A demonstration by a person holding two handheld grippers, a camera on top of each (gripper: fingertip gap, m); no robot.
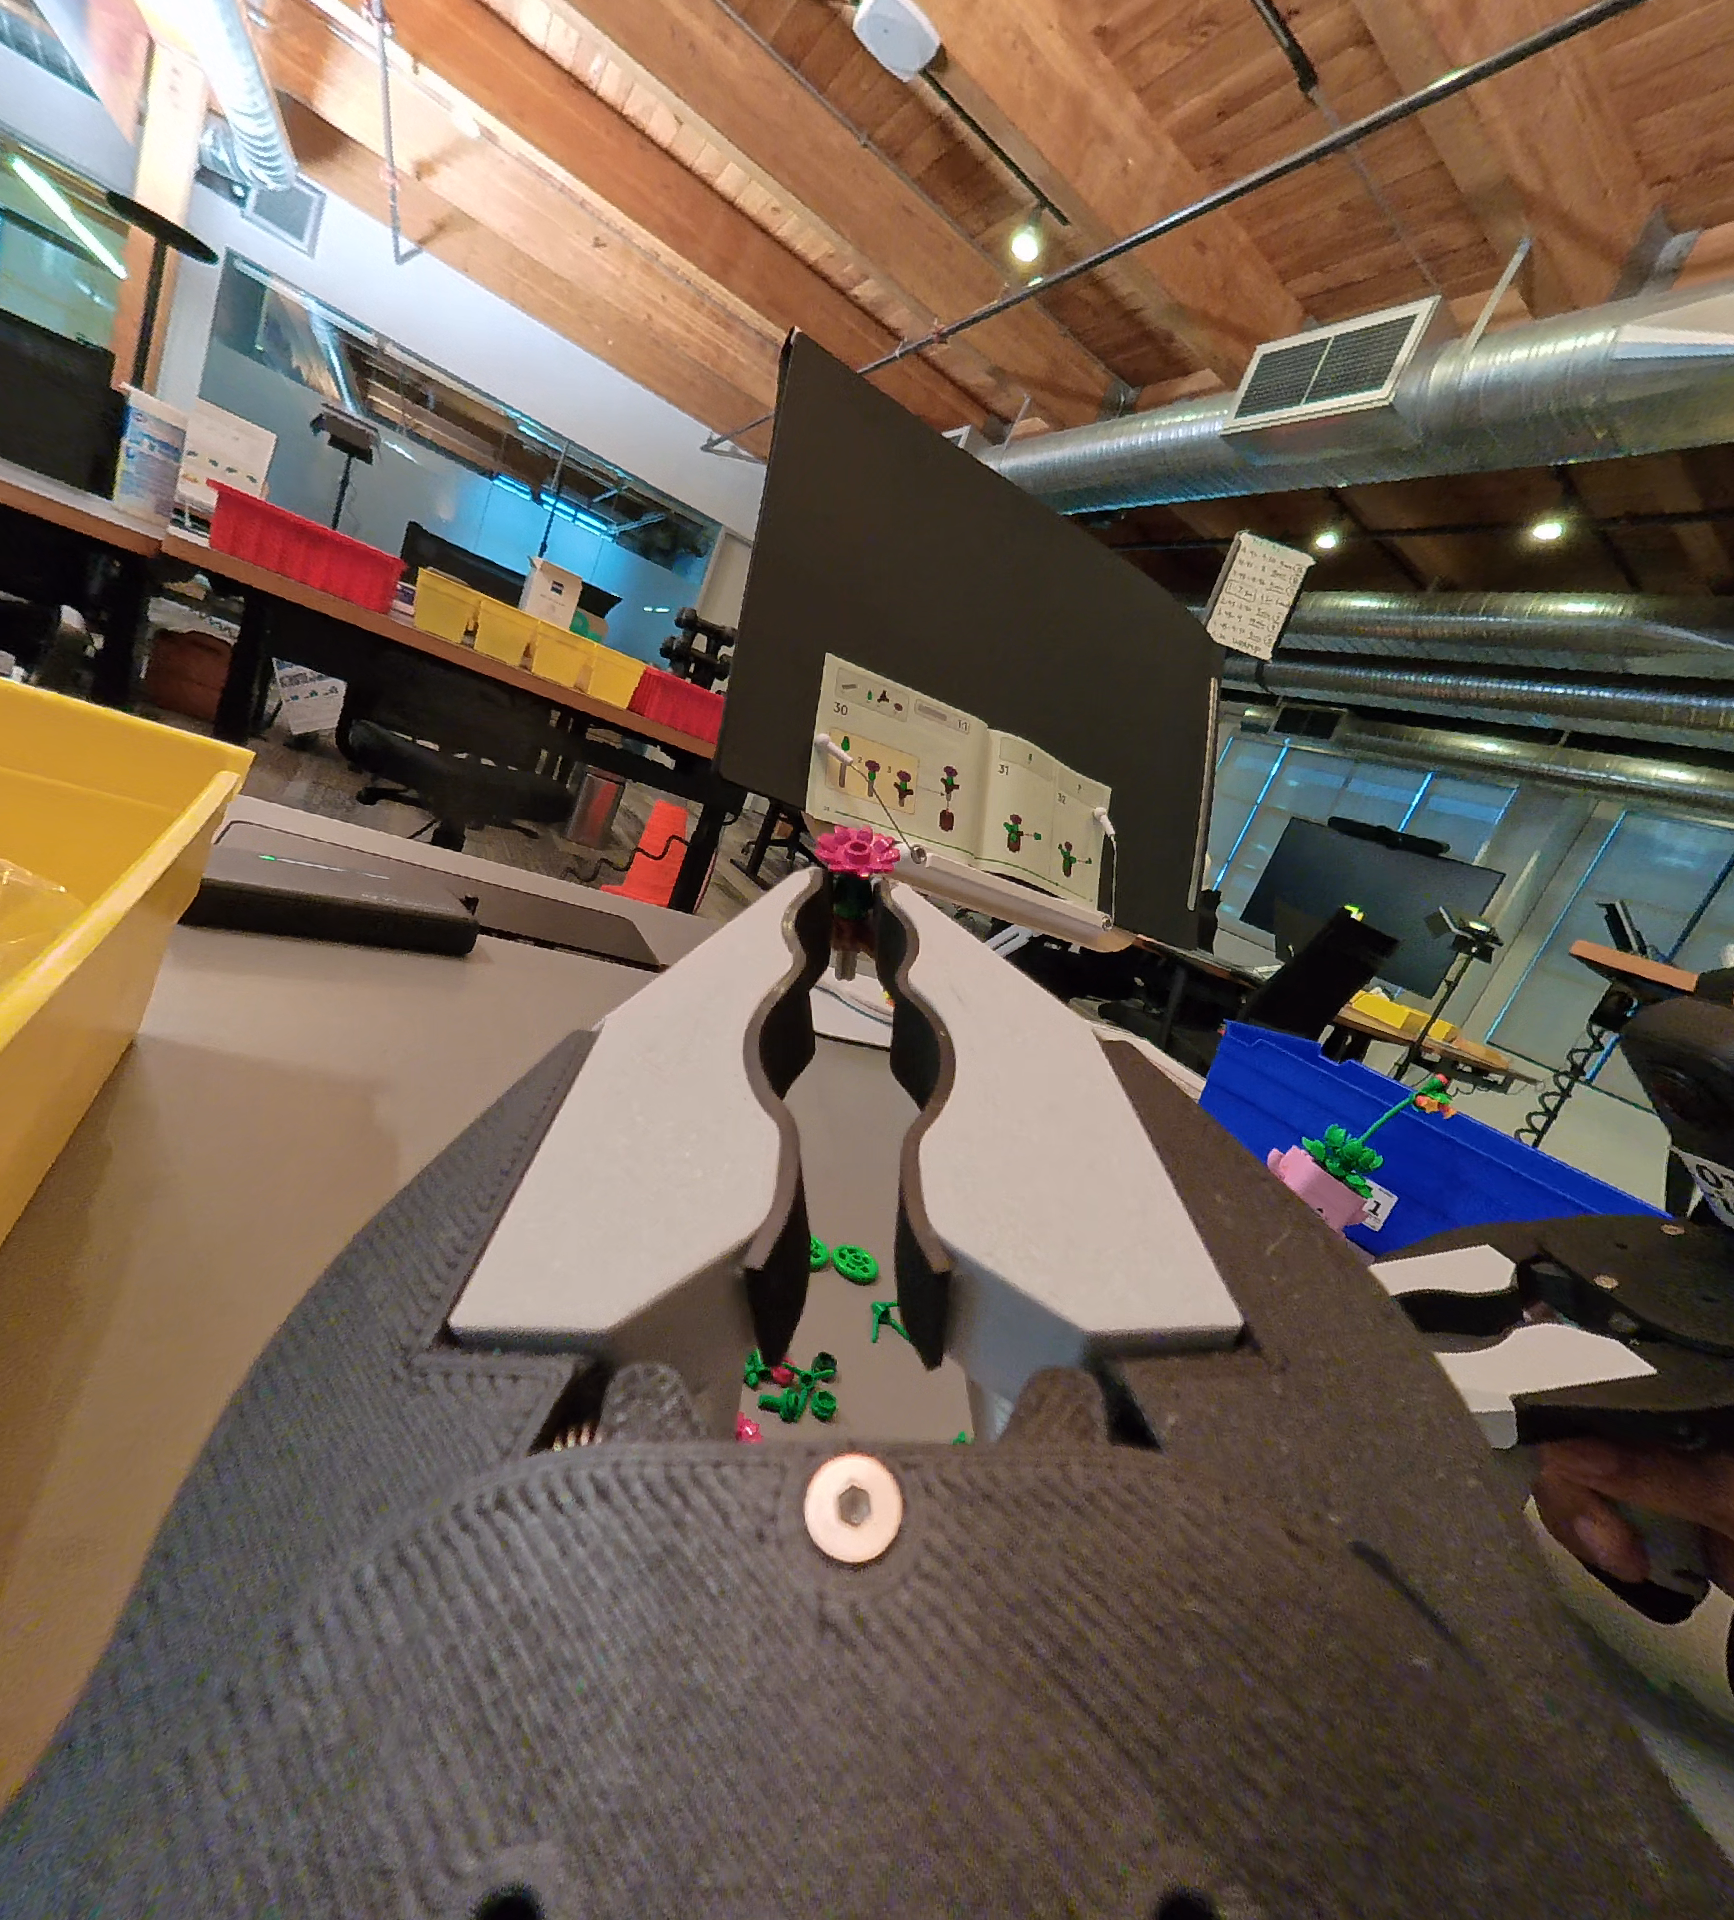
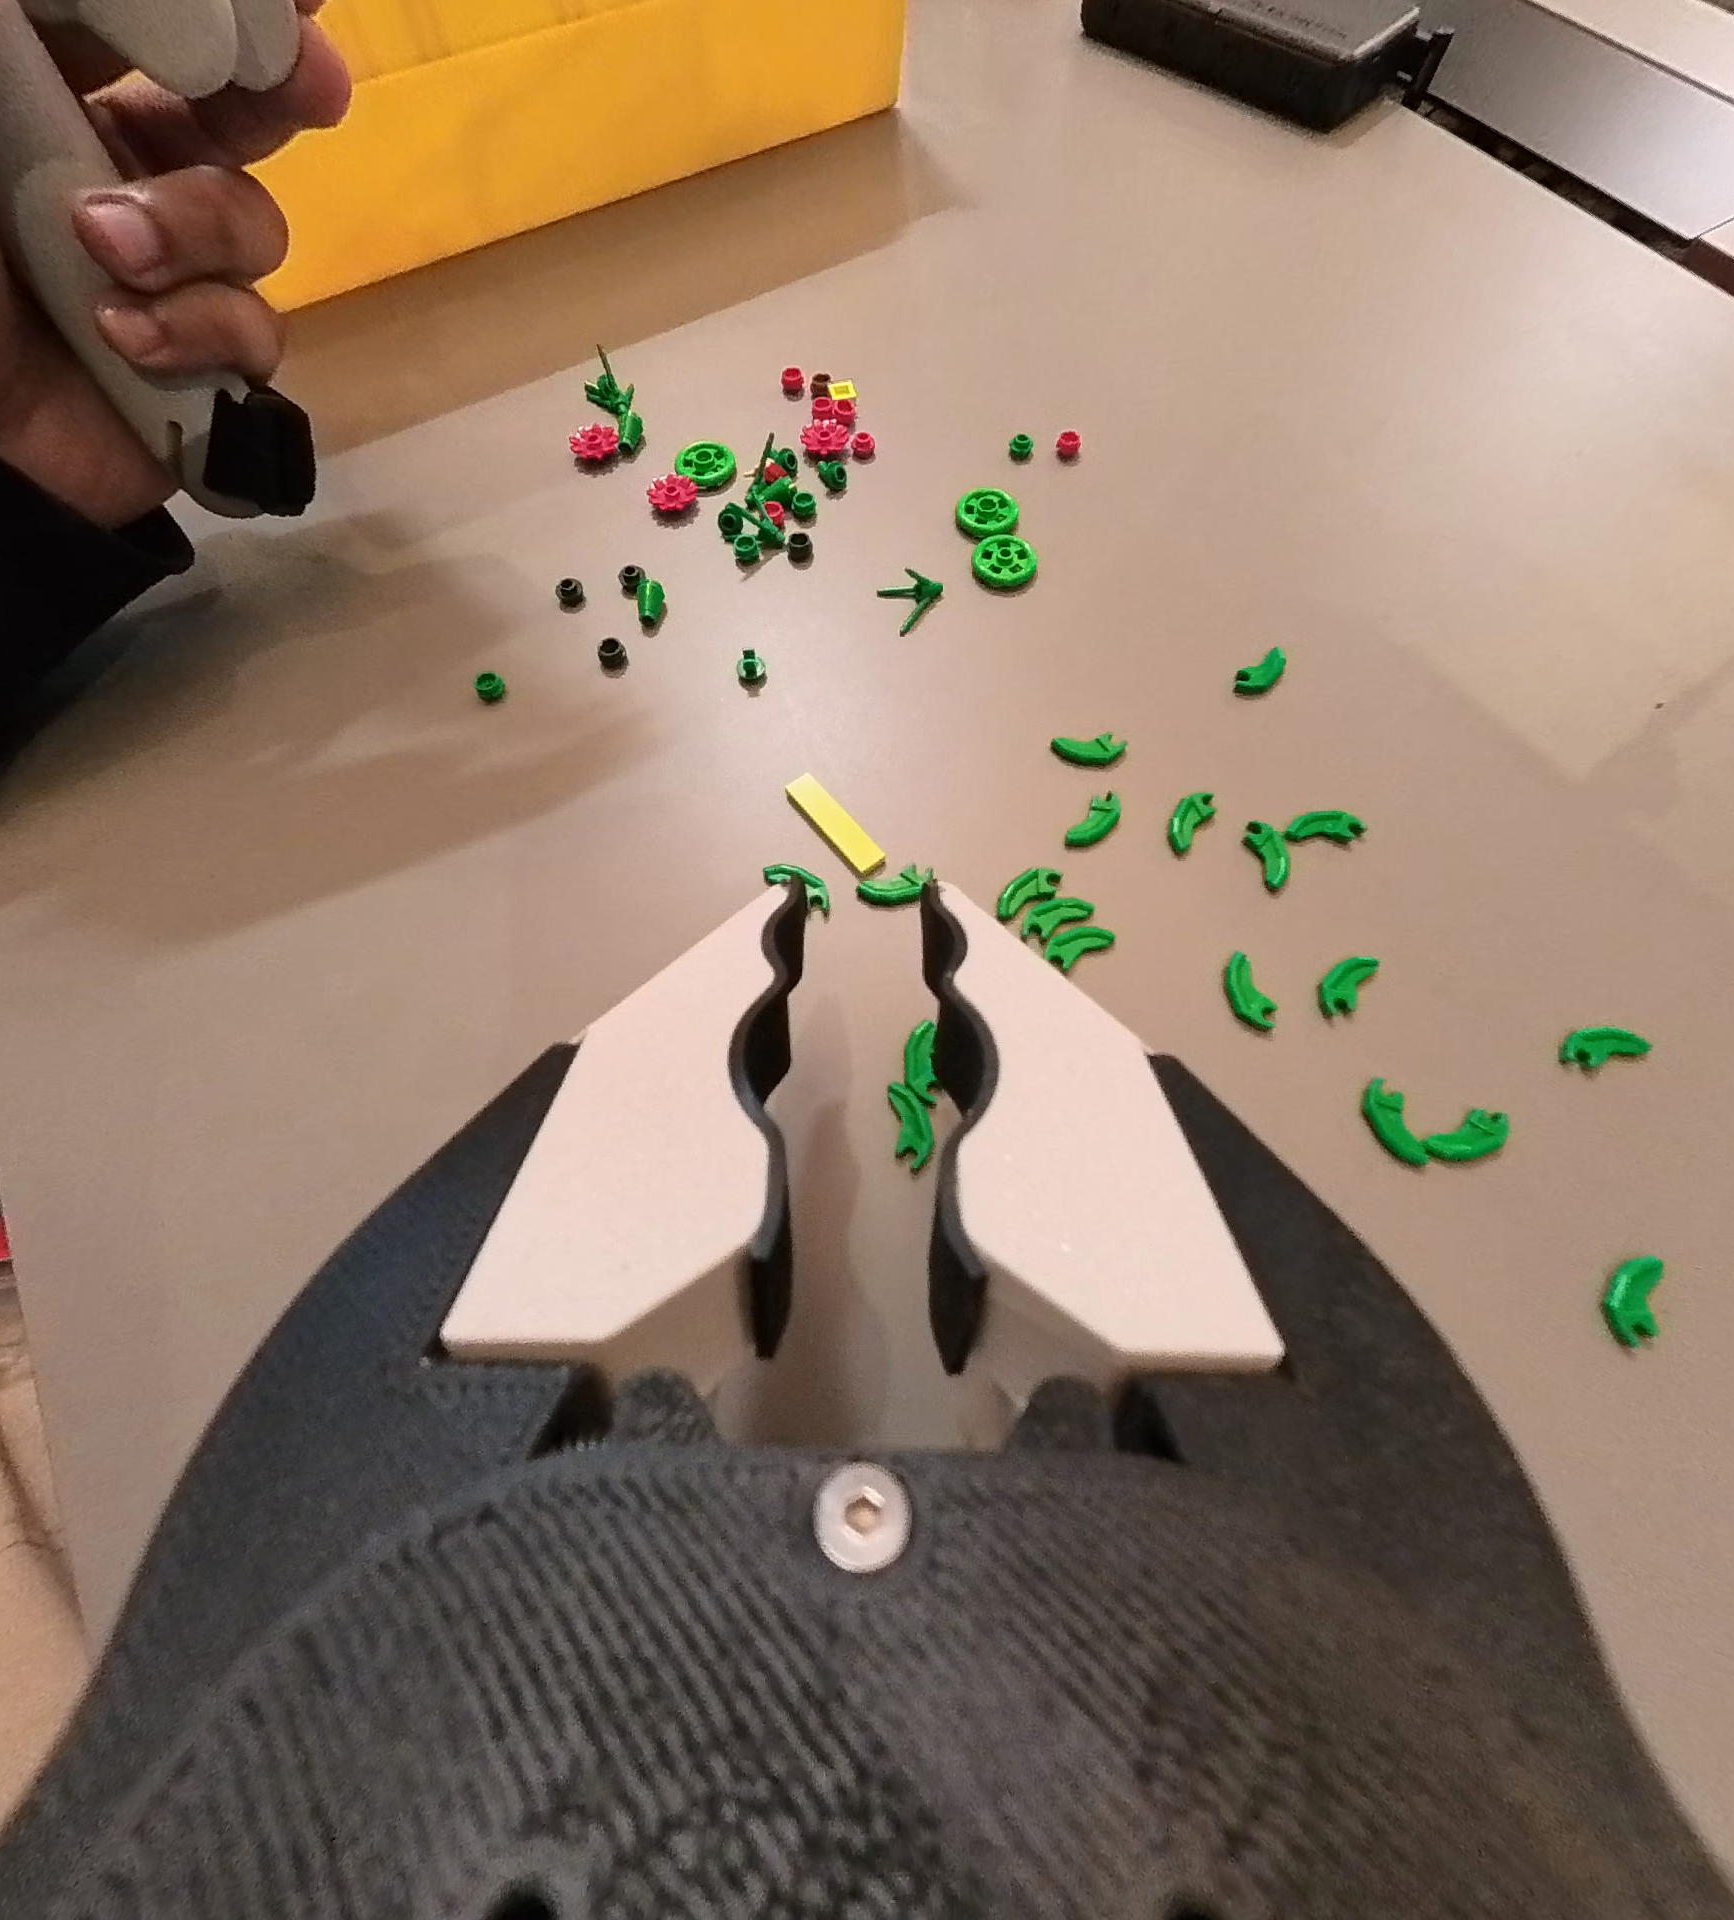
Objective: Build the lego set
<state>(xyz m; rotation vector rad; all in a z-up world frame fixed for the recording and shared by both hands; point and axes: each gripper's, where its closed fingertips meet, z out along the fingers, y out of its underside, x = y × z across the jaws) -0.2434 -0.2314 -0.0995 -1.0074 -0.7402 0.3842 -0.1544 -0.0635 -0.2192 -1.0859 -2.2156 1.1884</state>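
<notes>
My left gripper is shut on a small lego flower stem with a magenta bloom on top, held upright above the table. My right gripper is open and empty, tips low over the table between two green curved leaf pieces; it also shows in the left wrist view. A yellow flat tile lies just beyond its tips. Several green leaves lie scattered to the right. A pile of small green, red and magenta pieces lies farther out.
A yellow bin stands at the left, a blue bin at the right with a finished pink-pot lego plant before it. An open instruction booklet leans on a black board. A black device lies at the far table edge. There is about 25 centimeters between the tips of the two grippers. My right gripper is the nearer one to the yellow flat tile: about 5 centimeters, against 20 centimeters.
</notes>
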